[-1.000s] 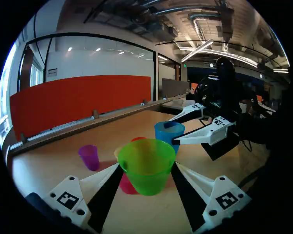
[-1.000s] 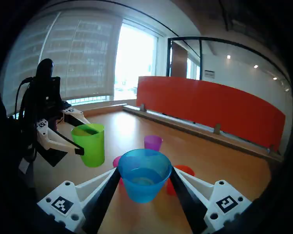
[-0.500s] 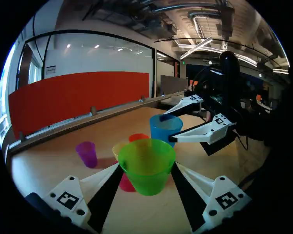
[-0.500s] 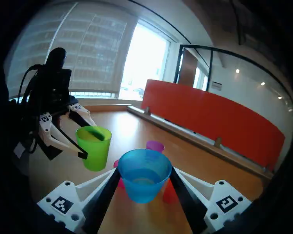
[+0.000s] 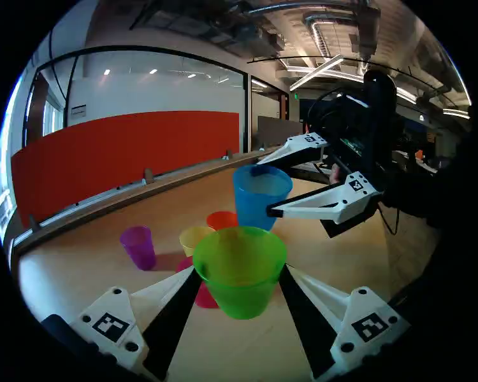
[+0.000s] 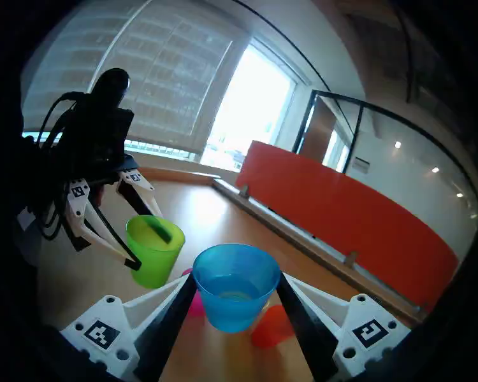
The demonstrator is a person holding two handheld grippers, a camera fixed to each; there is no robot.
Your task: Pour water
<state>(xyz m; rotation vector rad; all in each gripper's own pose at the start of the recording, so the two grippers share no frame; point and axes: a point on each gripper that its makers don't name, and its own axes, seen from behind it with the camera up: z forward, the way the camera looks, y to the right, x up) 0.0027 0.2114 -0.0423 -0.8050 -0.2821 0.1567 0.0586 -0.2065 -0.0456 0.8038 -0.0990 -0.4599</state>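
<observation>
Left gripper view: right gripper point(image 5: 266, 189) clamps blue cup point(image 5: 258, 198), higher now; my left gripper point(image 5: 239, 270) clamps green cup point(image 5: 240, 286); tabletop point(image 5: 341, 258) open rightward.

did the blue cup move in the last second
Yes. In the left gripper view the blue cup, gripped by the right tongs, has gone up: its rim stands higher above the purple cup on the table than before.

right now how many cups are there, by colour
green cup: 1
blue cup: 1
purple cup: 1
yellow cup: 1
orange cup: 1
pink cup: 1
total: 6 cups
</observation>
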